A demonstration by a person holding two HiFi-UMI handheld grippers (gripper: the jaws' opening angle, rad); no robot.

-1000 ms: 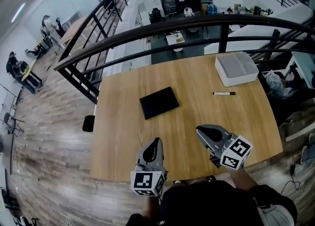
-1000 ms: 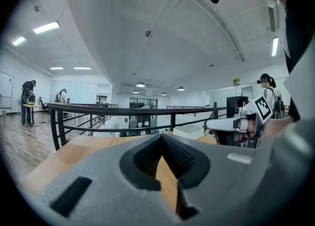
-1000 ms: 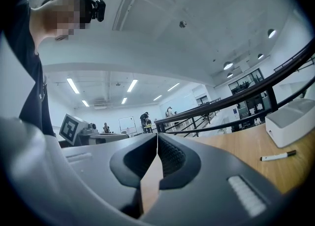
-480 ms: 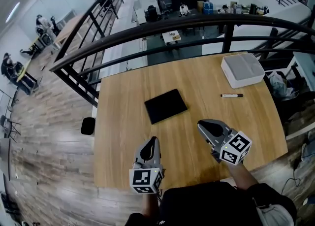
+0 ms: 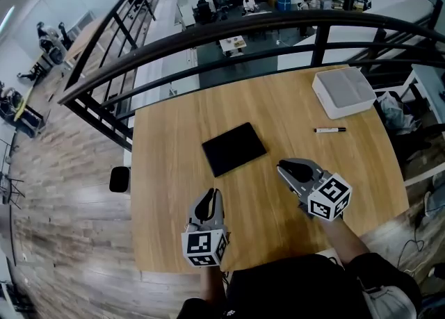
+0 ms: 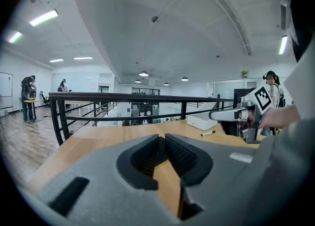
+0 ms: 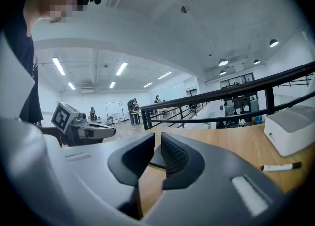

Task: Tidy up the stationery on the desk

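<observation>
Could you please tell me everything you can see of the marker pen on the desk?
The marker pen is slim, with a white barrel and dark ends, plastic by the look. It lies flat on the wooden desk, on the person's side of the white box, close to it but apart. Nothing but the desk touches it.

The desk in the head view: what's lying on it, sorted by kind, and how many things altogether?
Black flat pad: 1
Marker pen: 1
White box: 1
Total: 3
</observation>
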